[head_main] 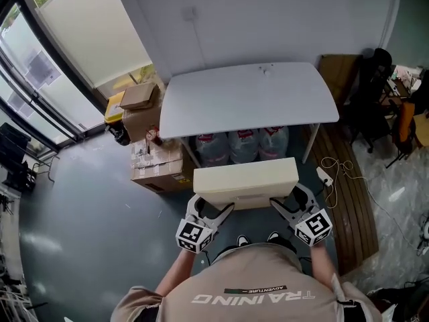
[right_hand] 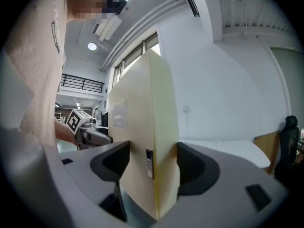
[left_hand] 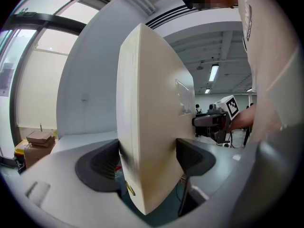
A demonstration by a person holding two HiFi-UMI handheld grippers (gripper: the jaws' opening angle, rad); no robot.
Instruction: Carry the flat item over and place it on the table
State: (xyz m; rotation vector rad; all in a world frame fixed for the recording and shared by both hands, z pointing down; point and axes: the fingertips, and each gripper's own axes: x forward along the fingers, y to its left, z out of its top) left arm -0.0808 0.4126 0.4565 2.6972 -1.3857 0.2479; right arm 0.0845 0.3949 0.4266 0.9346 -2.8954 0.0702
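The flat item, a cream box (head_main: 245,180), is held off the floor in front of the person, just short of the near edge of the white table (head_main: 248,99) and not yet on it. The left gripper (head_main: 216,211) pinches its left end and the right gripper (head_main: 284,206) its right end. In each gripper view the dark jaws press on both faces of the box (left_hand: 152,127) (right_hand: 147,141), closed only as far as its thickness allows. A pale sticker (left_hand: 183,99) sits on one broad face and a small strip label (right_hand: 149,163) on a narrow edge; the print on both is too small to read. Under the table stand three large water bottles (head_main: 242,146) with red labels that cannot be read. To the table's left sit stacked cardboard cartons (head_main: 155,170), and behind them another carton (head_main: 139,98) with its flaps loose; their contents cannot be made out. The person's tan shirt (head_main: 253,294) reads "TRAINING", with "ADVENTURE" on a small dark strip.
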